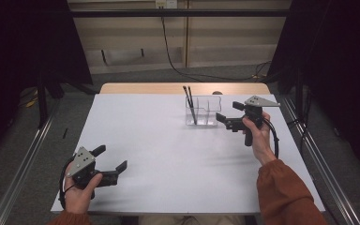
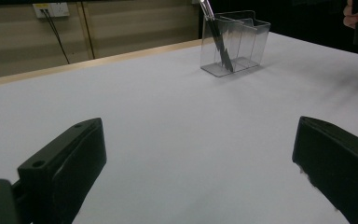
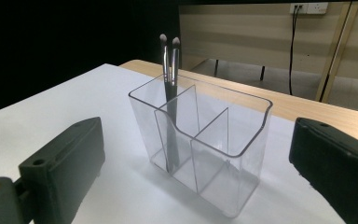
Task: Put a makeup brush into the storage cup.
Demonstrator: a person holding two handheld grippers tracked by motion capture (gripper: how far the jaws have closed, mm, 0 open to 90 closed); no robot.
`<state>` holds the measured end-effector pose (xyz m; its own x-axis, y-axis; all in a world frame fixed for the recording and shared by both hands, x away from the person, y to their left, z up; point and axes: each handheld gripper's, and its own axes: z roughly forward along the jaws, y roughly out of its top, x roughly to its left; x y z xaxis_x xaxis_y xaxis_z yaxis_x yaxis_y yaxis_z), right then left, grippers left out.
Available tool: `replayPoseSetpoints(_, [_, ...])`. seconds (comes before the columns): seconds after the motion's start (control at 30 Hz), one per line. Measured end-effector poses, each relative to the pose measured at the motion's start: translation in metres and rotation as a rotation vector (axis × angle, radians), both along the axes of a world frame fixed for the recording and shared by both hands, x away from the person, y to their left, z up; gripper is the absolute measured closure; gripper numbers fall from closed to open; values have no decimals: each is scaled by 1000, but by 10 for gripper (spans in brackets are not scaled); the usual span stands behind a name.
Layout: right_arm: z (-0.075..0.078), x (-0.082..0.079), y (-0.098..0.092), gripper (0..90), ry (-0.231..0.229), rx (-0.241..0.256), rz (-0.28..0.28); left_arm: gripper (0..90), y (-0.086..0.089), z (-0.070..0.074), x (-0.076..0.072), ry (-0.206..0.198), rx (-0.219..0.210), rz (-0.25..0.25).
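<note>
Step in hand: right gripper [image 1: 228, 115] hovered just beside the clear organizer [image 1: 201, 111], jaws spread wide and gripping nothing; judging by its aim, it was lining up on the box.
Organizer: it stood directly ahead of the right gripper's jaws, between them in the right gripper view [image 3: 200, 149], upright on the white table [image 1: 168, 154], with three compartments split by clear dividers.
Brushes: two slim dark brushes [image 1: 190, 104] leaned together in the compartment farthest from the right gripper, tips above the rim.
How to do it well: closing on the near end wall squarely and low would probably keep the light box from tipping; a slow approach seemed wise, since clear plastic slides easily.
Left gripper: [image 1: 105, 161] sat well apart from the organizer, near the table's close edge, jaws also apart and holding nothing; the box lay far ahead of it [image 2: 235, 42].
Surroundings: wooden strip [image 1: 183, 88] beyond the organizer, black cable [image 1: 168, 51] behind it, dark curtains to either side.
Obstacles: nothing lay between the right gripper and the box; the leaning brushes could rattle or shift if it were jolted.
</note>
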<state>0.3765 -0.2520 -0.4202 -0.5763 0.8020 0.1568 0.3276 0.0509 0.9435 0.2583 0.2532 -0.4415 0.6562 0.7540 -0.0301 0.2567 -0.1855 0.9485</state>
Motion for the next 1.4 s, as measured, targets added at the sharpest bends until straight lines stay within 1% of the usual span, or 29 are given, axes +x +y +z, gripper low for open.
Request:
replayPoseSetpoints(0.1, [3,-6,-5,26,-2,8,-2,25,1,1,-1,-12,-15,-2])
replayPoseSetpoints(0.2, [5,-13,-9,30,5,6,-23,20,1,2,-1,-18,-29,-7])
replayPoseSetpoints(0.23, [5,-15,-11,30,-6,4,-20,20,1,2,-1,-16,-31,-8])
replayPoseSetpoints(0.27, [5,-18,-11,26,-11,1,-17,20,1,2,-1,-16,-30,-5])
replayPoseSetpoints(0.3, [5,-21,-12,27,-4,-4,-21,20,1,2,-1,-16,-31,-6])
replayPoseSetpoints(0.37, [5,-26,-14,27,-4,-6,-25,20,1,2,-1,-17,-29,-7])
replayPoseSetpoints(0.43, [4,-30,-16,25,5,-6,-20,19,1,2,-1,-20,-28,-12])
replayPoseSetpoints(0.57, [5,-40,-22,28,-11,-20,-27,19,2,2,-2,-21,-25,-9])
replayPoseSetpoints(0.73, [1,-55,-33,24,-10,-1,-48,18,2,2,-3,-23,-21,-5])
replayPoseSetpoints(0.77, [0,-57,-35,21,-8,-8,-50,19,2,2,-2,-23,-19,-6])
replayPoseSetpoints(0.83, [-2,-62,-37,20,-7,-5,-53,19,2,2,-2,-23,-18,-8])
replayPoseSetpoints(0.87, [-2,-65,-37,19,-9,-15,-55,19,2,2,-2,-21,-13,-6])
replayPoseSetpoints(0.93, [-2,-71,-39,15,-5,-11,-50,19,3,2,-3,-23,-12,-3])
replayPoseSetpoints(0.97, [-2,-74,-40,14,-9,-14,-54,19,3,2,-3,-23,-19,2])
replayPoseSetpoints(1.03, [-3,-79,-43,13,-16,-20,-71,19,4,2,-3,-27,-16,5])
replayPoseSetpoints(1.13, [-4,-85,-49,11,-11,-13,-84,19,3,2,-4,-24,-18,4])
replayPoseSetpoints(1.2, [-5,-90,-51,11,-23,-3,-97,19,4,2,-5,-21,-20,1])
replayPoseSetpoints(1.27, [-7,-96,-53,8,-22,1,-102,19,5,2,-6,-21,-21,10])
replayPoseSetpoints(1.3, [-9,-98,-54,7,-22,11,-105,19,6,2,-6,-20,-24,14])
replayPoseSetpoints(1.37, [-11,-103,-54,4,-20,0,-103,19,6,2,-6,-19,-26,13])
replayPoseSetpoints(1.4, [-12,-105,-53,5,-20,-7,-105,19,6,2,-6,-21,-20,12])
